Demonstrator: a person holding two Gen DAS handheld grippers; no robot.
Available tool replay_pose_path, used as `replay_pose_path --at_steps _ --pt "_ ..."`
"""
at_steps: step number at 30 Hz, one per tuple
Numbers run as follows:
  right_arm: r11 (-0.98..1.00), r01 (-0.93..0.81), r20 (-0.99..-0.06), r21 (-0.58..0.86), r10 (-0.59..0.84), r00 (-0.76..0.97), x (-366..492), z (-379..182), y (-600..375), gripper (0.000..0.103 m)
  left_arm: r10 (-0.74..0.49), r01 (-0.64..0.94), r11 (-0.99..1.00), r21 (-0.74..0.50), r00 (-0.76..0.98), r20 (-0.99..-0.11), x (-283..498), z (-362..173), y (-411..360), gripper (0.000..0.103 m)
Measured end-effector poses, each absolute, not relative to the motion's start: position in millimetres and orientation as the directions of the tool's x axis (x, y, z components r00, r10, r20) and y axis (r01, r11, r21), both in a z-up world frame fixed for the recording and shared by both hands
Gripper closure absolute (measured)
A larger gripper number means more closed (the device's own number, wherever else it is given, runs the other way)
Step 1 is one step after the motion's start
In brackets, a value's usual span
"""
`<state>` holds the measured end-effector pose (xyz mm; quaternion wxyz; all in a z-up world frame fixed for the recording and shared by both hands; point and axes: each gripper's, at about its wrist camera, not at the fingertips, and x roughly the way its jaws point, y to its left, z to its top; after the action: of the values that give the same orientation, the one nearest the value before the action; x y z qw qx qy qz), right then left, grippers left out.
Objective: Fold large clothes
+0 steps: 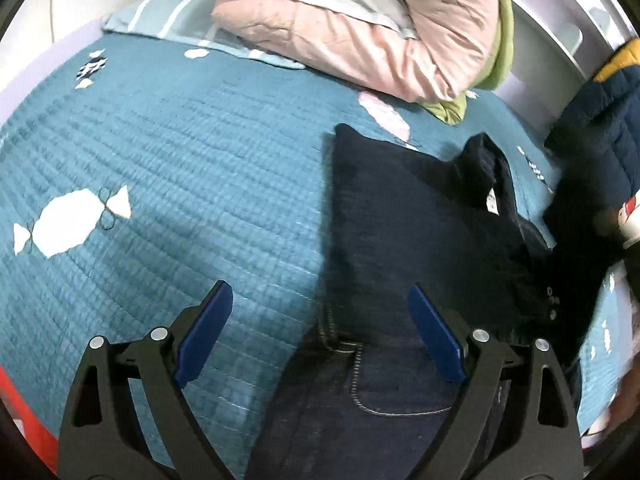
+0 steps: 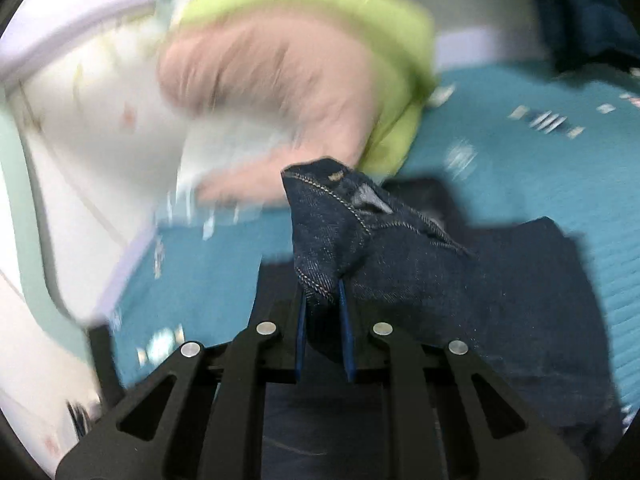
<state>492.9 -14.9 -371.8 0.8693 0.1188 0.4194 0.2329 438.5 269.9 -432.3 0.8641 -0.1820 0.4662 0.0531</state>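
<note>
Left wrist view shows, nearest the lens, the left gripper (image 1: 320, 312) with its blue-padded jaws spread wide and gripping nothing, poised above the pocket and zipper area of the dark jeans (image 1: 400, 240). Those jeans lie partly folded on the teal quilt (image 1: 160, 152), toward the right side of the bed, with a small white label showing near the waistband. Farther off, a pink pillow (image 1: 360, 32) with a lime-green cloth (image 1: 452, 108) tucked under it sits at the far end, and a navy padded jacket (image 1: 600, 112) is bunched at the far right edge. From the right wrist view, the right gripper (image 2: 324, 300) has its jaws drawn narrow and pinched on a stitched corner of the jeans, seemingly near the waistband, which stands lifted off the quilt while the rest of the garment trails to the right; the blurred surroundings suggest quick movement. Denim of this kind is probably heavy and fairly stiff, so a lifted corner will likely drag the cloth beneath it and hold a crease well once pressed. It is not slippery or fragile, and thick seams, hems or the waistband appear the surest places to grip. The open tool would seem best placed on the opposite edge of the waistband, so the fold stays square.
</note>
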Motion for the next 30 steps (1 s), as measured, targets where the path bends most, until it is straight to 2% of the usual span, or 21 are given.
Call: replay_pose_path --at_steps 2,3,4,6,9,14,17,20,25,28,30 --pt "0.887 -0.291 -0.744 0.358 0.459 0.486 494 -407 17 0.084 -0.067 -0.272 0.926 -0.261 0.563 -0.824 435 -434 277 0.013" --pt "0.901 -0.283 -0.781 0.330 0.429 0.453 495 -428 30 0.077 -0.069 -0.279 0.922 -0.267 0.561 -0.825 434 -436 281 0.013" --pt "0.911 -0.281 -0.808 0.303 0.402 0.432 494 -441 35 0.057 -0.072 -0.288 0.918 -0.274 0.559 -0.826 433 -438 285 0.013" --pt "0.907 -0.313 -0.840 0.282 0.391 0.375 492 -468 50 0.045 -0.075 -0.295 0.914 -0.280 0.554 -0.829 431 -442 290 0.013" --pt "0.900 -0.339 -0.828 0.275 0.400 0.393 479 -452 55 0.025 -0.073 -0.289 0.917 -0.275 0.557 -0.827 428 -441 292 0.013" --pt "0.868 -0.342 -0.712 0.360 0.493 0.501 471 -389 20 0.020 -0.087 -0.291 0.908 -0.301 0.571 -0.816 434 -431 288 0.013" --pt "0.890 -0.305 -0.680 0.339 0.456 0.574 481 -365 -18 0.020 -0.117 -0.241 0.925 -0.293 0.552 -0.825 457 -424 274 0.013" --pt "0.934 -0.235 -0.730 0.268 0.356 0.584 514 -365 -65 0.019 -0.156 -0.193 0.934 -0.302 0.539 -0.828 495 -419 264 0.011" --pt "0.990 -0.076 -0.880 0.117 0.139 0.454 584 -396 -142 0.019 -0.066 -0.183 0.972 -0.147 0.389 -0.919 583 -438 257 0.011" --pt "0.994 0.035 -0.911 0.101 0.079 0.404 615 -407 -188 0.019 -0.041 -0.192 0.976 -0.103 0.304 -0.952 616 -456 259 0.011" --pt "0.992 0.068 -0.930 0.105 0.073 0.360 629 -418 -208 0.019 -0.070 -0.204 0.971 -0.126 0.263 -0.962 633 -468 260 0.011"
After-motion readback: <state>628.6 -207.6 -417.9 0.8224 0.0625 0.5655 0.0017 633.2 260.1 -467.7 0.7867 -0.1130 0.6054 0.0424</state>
